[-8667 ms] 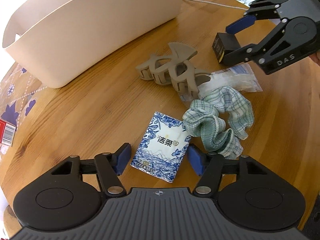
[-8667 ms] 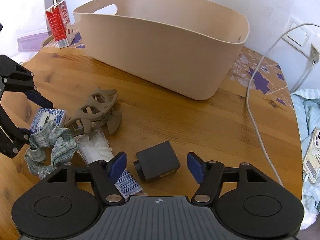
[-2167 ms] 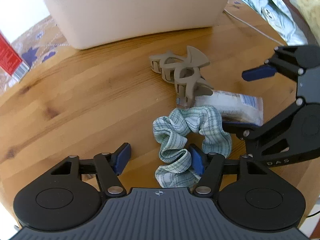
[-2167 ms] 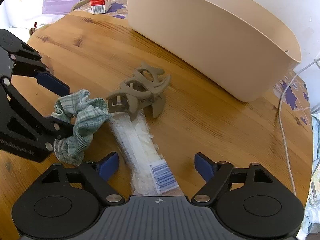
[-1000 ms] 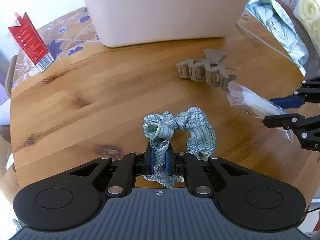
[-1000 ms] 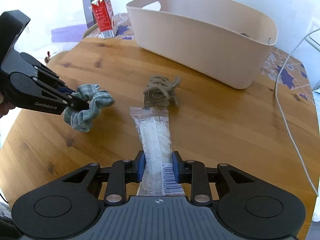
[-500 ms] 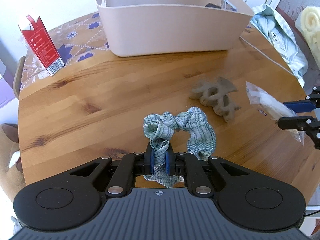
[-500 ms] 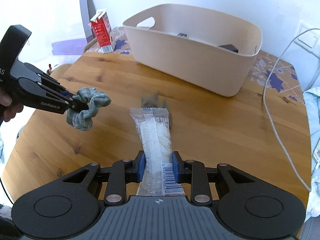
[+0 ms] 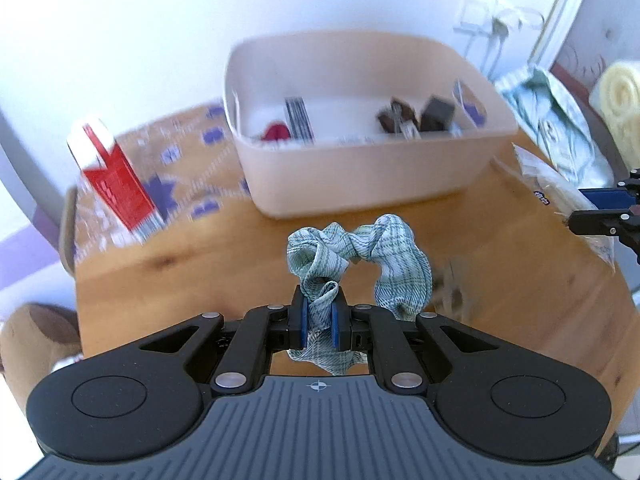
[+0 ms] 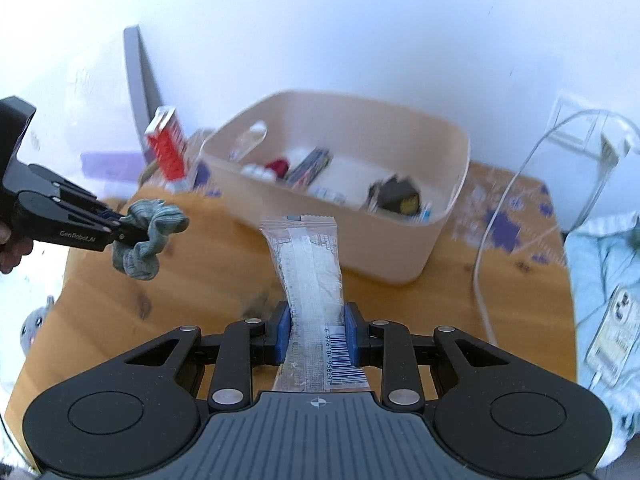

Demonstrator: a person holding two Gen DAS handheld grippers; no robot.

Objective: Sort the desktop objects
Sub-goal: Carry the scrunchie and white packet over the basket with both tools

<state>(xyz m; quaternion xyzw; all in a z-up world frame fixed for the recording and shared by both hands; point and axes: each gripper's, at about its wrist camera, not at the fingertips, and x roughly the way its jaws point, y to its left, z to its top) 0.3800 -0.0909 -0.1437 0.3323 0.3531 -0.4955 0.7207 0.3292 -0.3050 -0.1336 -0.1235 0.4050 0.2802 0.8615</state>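
My left gripper is shut on a green plaid scrunchie and holds it high above the wooden table. It also shows in the right wrist view. My right gripper is shut on a clear plastic packet with a barcode, lifted above the table; the packet also shows in the left wrist view. The beige bin stands ahead at the table's back and holds several small items. A grey hair claw lies blurred on the table below.
A red carton stands left of the bin. A white cable runs over the table's right side to a wall socket. A light cloth with a phone lies off the right edge. A grey chair back stands behind.
Both grippers have risen and tipped toward the bin, so its inside now shows. Each still holds its item; the hair claw stays on the table.
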